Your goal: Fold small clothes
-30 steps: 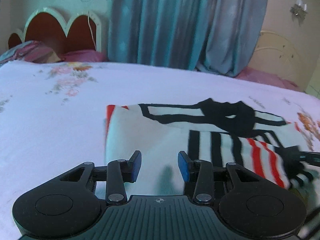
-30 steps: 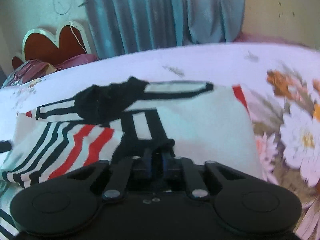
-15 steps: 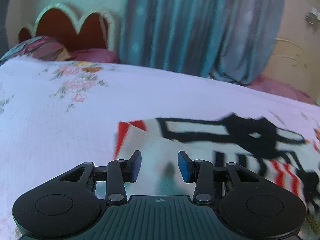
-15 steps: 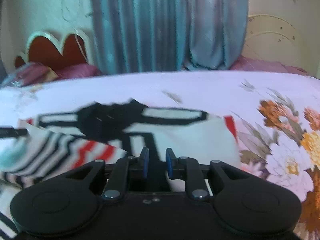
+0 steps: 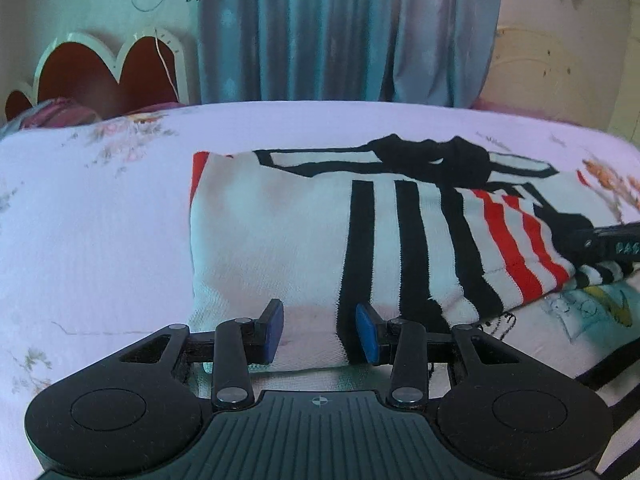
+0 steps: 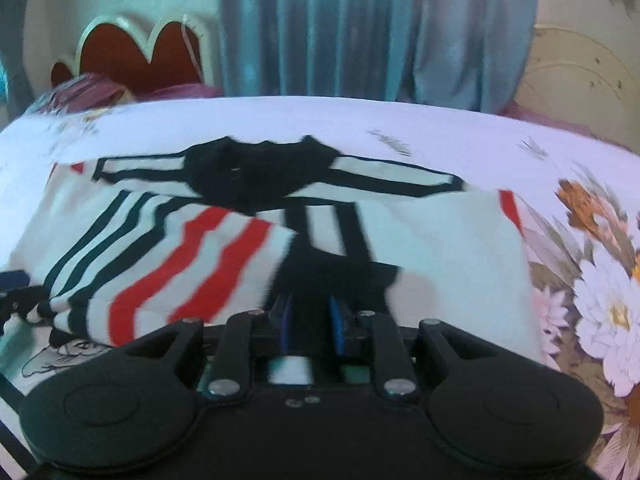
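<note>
Bottom of the left view: left hand-held gripper (image 5: 318, 332) part open, blue pads either side of the near hem of the striped shirt (image 5: 280, 232), not pinching it, probably lined up to grab that edge for a fold. Bottom of the right view: right hand-held gripper (image 6: 310, 324) only slightly apart, nothing clamped. Shirt spread flat mid-frame on the bed (image 5: 92, 220). Curtain (image 5: 340, 28) across the top. Partial "PAS" lettering at the left view's right edge.
</note>
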